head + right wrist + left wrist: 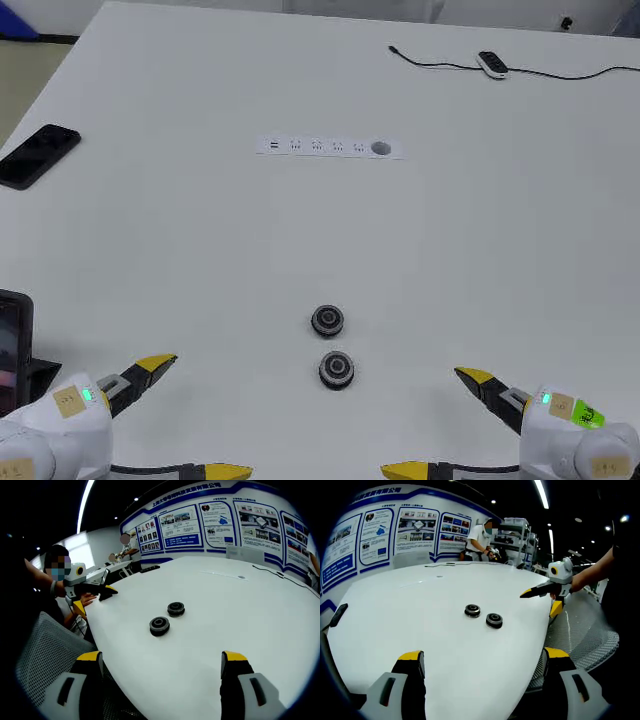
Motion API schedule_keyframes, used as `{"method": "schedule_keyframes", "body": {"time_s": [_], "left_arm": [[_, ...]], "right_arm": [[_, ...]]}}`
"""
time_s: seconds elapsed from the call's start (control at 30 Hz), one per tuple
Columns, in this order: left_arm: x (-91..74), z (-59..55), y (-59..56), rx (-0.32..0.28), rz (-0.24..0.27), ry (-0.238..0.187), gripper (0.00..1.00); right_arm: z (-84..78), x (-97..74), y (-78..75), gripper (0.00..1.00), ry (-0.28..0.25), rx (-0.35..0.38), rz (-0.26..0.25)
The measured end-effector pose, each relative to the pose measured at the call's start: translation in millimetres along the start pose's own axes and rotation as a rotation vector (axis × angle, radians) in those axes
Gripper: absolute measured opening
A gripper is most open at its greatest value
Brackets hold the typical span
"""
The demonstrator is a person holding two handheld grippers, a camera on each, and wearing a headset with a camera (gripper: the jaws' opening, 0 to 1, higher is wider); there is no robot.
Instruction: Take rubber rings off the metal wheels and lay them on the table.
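At ten o'clock on the white table point(200, 250), flat and dark: phone point(38, 155). Lower, at nine, cut off by the frame edge: dark screen point(12, 340) on a stand.

At seven o'clock, over the near edge: left gripper point(195, 415), yellow-tipped jaws spread wide, nothing between them, green light on its body. In the left gripper view, both jaws far apart at the bottom, bare table between them, and the right gripper point(540, 601) at two o'clock over the table edge, a hand behind it.

At twelve o'clock, well beyond the wheels: white strip point(328, 147) of sockets, lying crosswise.

At six o'clock, between the grippers and well apart from both: far wheel point(328, 320) and near wheel point(336, 369), close together but not touching, the near one at six o'clock of the far one. Both flat on the table, dark-rimmed around a paler hub. Too small to tell rubber from metal. Same pair side by side in the left gripper view point(472, 611) point(494, 620) and in the right gripper view point(176, 609) point(159, 625).

At five o'clock: right gripper point(435, 422), jaws likewise wide and empty. In the right gripper view, left gripper point(95, 599) at ten o'clock.

At one o'clock, near the far edge: remote point(492, 63) on a black cable point(570, 72).
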State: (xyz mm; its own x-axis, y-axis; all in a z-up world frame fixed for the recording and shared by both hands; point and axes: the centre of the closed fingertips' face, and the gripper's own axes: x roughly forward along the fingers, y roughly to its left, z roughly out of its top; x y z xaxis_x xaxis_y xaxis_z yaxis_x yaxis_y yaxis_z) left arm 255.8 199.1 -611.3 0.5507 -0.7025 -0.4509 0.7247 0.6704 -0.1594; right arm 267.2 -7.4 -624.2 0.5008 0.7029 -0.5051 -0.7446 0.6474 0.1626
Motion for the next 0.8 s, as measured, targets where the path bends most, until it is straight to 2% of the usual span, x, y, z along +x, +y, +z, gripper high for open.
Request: {"method": "schedule_keyframes", "body": {"time_s": [0.4, 0.8], "left_arm": [[2.3, -2.9, 0.3, -0.003, -0.004, 0.011, 0.98], [10.6, -2.6, 3.7, 0.006, -0.014, 0.025, 0.9]], "right_arm": [[-2.2, 0.9, -1.1, 0.99, 0.007, 0.016, -0.002], [6.5, 15.3, 0.4, 0.99, 0.001, 0.051, 0.006]]}}
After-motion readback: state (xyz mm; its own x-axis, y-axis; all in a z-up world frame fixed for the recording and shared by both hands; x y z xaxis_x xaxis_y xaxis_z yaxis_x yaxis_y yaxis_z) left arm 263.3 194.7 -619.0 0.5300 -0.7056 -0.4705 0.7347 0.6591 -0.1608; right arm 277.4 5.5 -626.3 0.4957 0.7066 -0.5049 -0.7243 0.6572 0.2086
